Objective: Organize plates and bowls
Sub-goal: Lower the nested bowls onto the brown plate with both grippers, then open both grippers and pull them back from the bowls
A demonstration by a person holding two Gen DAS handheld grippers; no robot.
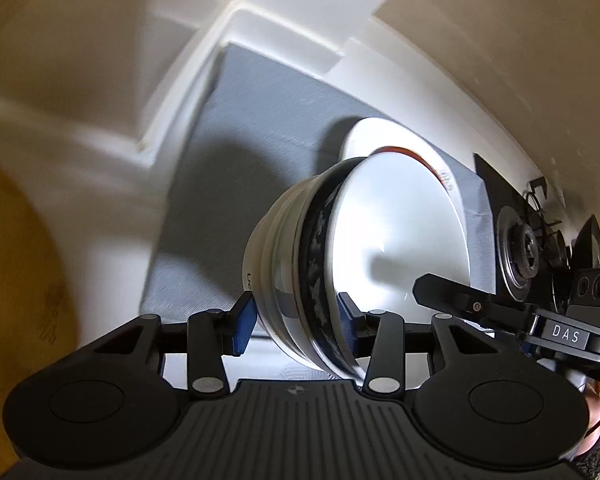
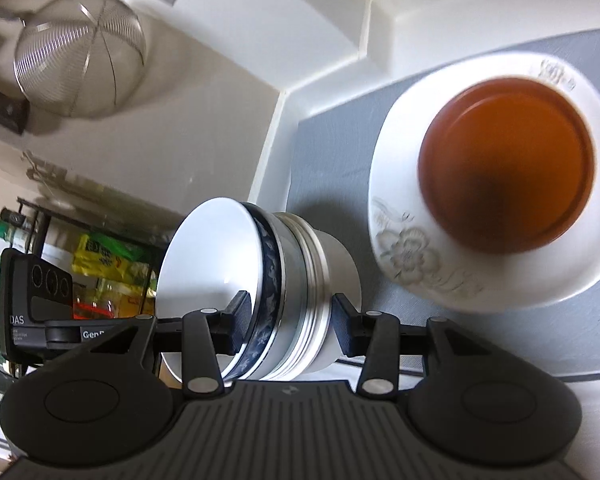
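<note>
A stack of nested bowls (image 1: 324, 264), white with a blue-patterned rim on the inner one, is held tilted above a grey mat (image 1: 236, 152). My left gripper (image 1: 296, 320) is shut on one side of the stack, one pad inside the top bowl and one outside. My right gripper (image 2: 288, 324) is shut on the opposite side of the same stack (image 2: 268, 288). In the right wrist view a white flowered plate (image 2: 412, 256) lies on the mat (image 2: 332, 160) with an orange-brown dish (image 2: 504, 164) on it. That plate shows behind the stack in the left wrist view (image 1: 380, 136).
A gas hob burner (image 1: 520, 248) lies right of the mat. A wire-mesh strainer (image 2: 80, 56) hangs on the wall at upper left. A black rack with bottles and packets (image 2: 100, 264) stands at left. White counter walls (image 1: 292, 40) bound the mat at the back.
</note>
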